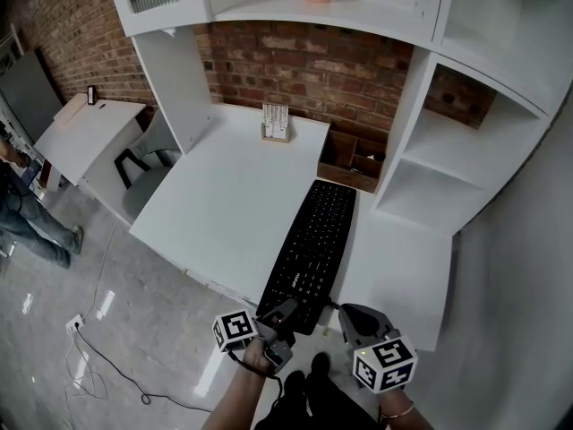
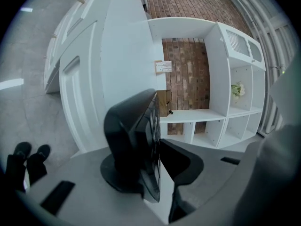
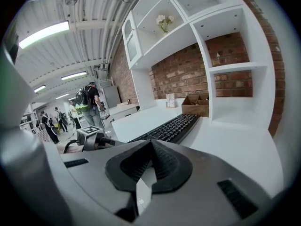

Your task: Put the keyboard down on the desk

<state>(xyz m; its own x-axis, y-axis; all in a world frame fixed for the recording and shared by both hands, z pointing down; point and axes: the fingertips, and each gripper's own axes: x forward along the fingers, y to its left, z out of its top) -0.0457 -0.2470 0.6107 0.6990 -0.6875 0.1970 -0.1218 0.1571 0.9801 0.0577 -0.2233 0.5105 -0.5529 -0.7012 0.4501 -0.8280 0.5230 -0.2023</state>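
Black keyboard [image 1: 313,240] on white desk [image 1: 233,195], 6 o'clock end clamped in left gripper [image 1: 286,315] — right gripper [image 1: 346,312] closed, empty; keyboard print illegible.

The keyboard [image 1: 313,245] is black plastic with a matt, faintly dusty look, and lies on a desk [image 1: 224,204] of smooth white board with a dull satin finish, like the shelving [image 1: 466,177] to the right. Behind them the far wall [image 1: 313,74] is rough red-brown brick with pale mortar. The small box [image 1: 349,159] at the keyboard's far end is bare brown wood. The floor [image 1: 89,276] on the left is grey and glossy, catching light. The right gripper [image 3: 150,147] has a matt grey plastic body and black ribbed pads [image 3: 164,166].
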